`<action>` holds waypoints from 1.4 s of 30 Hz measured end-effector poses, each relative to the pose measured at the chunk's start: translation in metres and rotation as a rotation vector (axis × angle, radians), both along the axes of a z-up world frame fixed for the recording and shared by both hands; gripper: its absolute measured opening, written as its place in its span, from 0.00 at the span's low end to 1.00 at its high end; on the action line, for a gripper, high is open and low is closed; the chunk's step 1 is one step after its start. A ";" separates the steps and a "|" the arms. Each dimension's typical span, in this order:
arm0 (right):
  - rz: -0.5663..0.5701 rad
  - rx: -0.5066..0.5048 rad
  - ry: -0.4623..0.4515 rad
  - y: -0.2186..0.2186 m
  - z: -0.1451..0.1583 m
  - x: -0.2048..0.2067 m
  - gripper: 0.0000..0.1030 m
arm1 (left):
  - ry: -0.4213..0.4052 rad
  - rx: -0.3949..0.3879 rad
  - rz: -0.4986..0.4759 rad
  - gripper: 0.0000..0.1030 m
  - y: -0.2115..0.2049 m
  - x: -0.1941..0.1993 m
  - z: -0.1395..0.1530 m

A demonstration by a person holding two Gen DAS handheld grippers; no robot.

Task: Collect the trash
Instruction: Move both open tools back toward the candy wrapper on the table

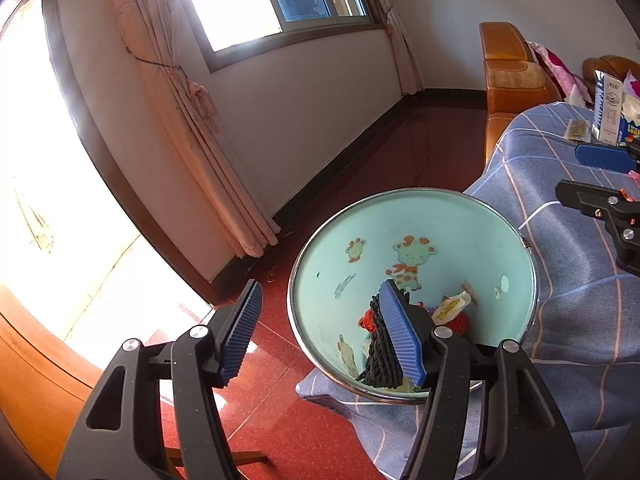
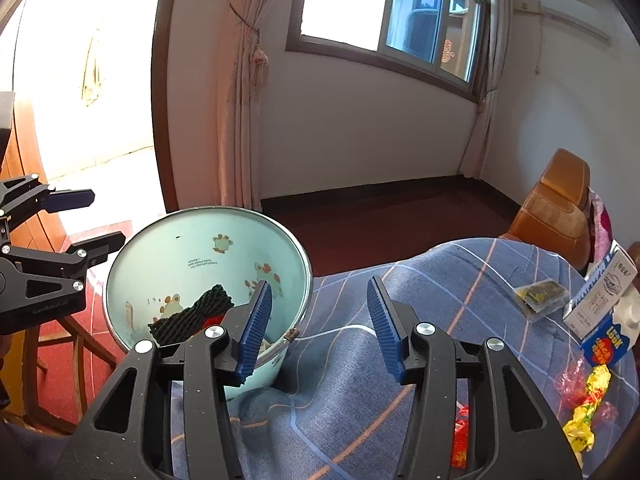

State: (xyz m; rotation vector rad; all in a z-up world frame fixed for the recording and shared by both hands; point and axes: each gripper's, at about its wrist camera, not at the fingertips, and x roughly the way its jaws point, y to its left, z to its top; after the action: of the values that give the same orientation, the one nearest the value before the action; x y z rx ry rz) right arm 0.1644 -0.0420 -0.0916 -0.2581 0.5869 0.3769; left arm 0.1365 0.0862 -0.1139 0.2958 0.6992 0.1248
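Observation:
A pale teal bin (image 1: pixel 340 272) with cartoon animals and a metal rim stands beside the blue checked tablecloth (image 2: pixel 440 280). A black foam net (image 1: pixel 378 356), a red net and a yellow-white wrapper lie inside it. My left gripper (image 1: pixel 320 332) is open and empty, one finger over the bin's mouth, the other over the floor. My right gripper (image 2: pixel 320 320) is open and empty above the cloth next to the bin (image 2: pixel 180 248). On the cloth lie a clear packet (image 2: pixel 538 294), a white-and-blue carton (image 2: pixel 600 320), a yellow wrapper (image 2: pixel 588 408) and a red wrapper (image 2: pixel 460 436).
An orange-brown armchair (image 2: pixel 560 208) with pink fabric on it stands behind the table. Red tiled floor (image 1: pixel 320 440) runs to the wall, the curtains and the window. A wooden chair frame (image 2: pixel 60 344) is left of the bin, by the bright doorway.

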 end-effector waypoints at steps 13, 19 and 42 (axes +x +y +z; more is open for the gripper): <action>-0.250 0.018 0.021 -0.099 0.007 -0.052 0.60 | 0.017 -0.043 -0.082 0.66 -0.033 -0.012 -0.005; -0.481 0.085 0.077 -0.192 -0.002 -0.094 0.62 | 0.048 -0.062 -0.161 0.68 -0.069 -0.024 -0.015; -0.574 0.076 0.193 -0.214 -0.034 -0.114 0.67 | 0.043 -0.050 -0.268 0.75 -0.121 -0.047 -0.013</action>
State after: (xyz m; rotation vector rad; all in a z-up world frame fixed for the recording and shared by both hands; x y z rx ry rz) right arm 0.0502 -0.2562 -0.1259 0.0272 0.8031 -0.1337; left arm 0.0898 -0.0349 -0.1265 0.3423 0.6981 -0.1539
